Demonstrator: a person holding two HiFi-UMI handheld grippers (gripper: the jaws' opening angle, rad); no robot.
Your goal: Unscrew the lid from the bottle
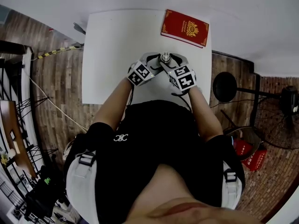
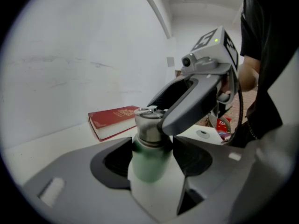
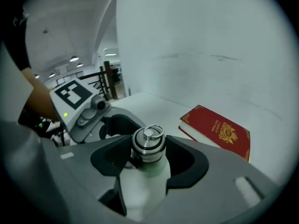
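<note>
A pale green bottle (image 2: 148, 161) stands upright on the white table (image 1: 112, 55) in front of the person. My left gripper (image 2: 150, 164) is shut on its body, with a dark pad on each side. The steel lid (image 3: 148, 144), topped by a small ring, sits on the bottle's neck. My right gripper (image 3: 149, 160) is shut on the lid from the opposite side. In the head view both grippers meet at the lid (image 1: 165, 57), the left gripper (image 1: 155, 62) at its left and the right gripper (image 1: 173, 62) at its right. The bottle's base is hidden by the jaws.
A red hardcover book (image 1: 185, 28) with a gold emblem lies at the table's far right corner, beyond the bottle. The table's near edge runs just under the person's arms. A black round stand (image 1: 224, 86) and a fan (image 1: 280, 120) are on the wooden floor to the right.
</note>
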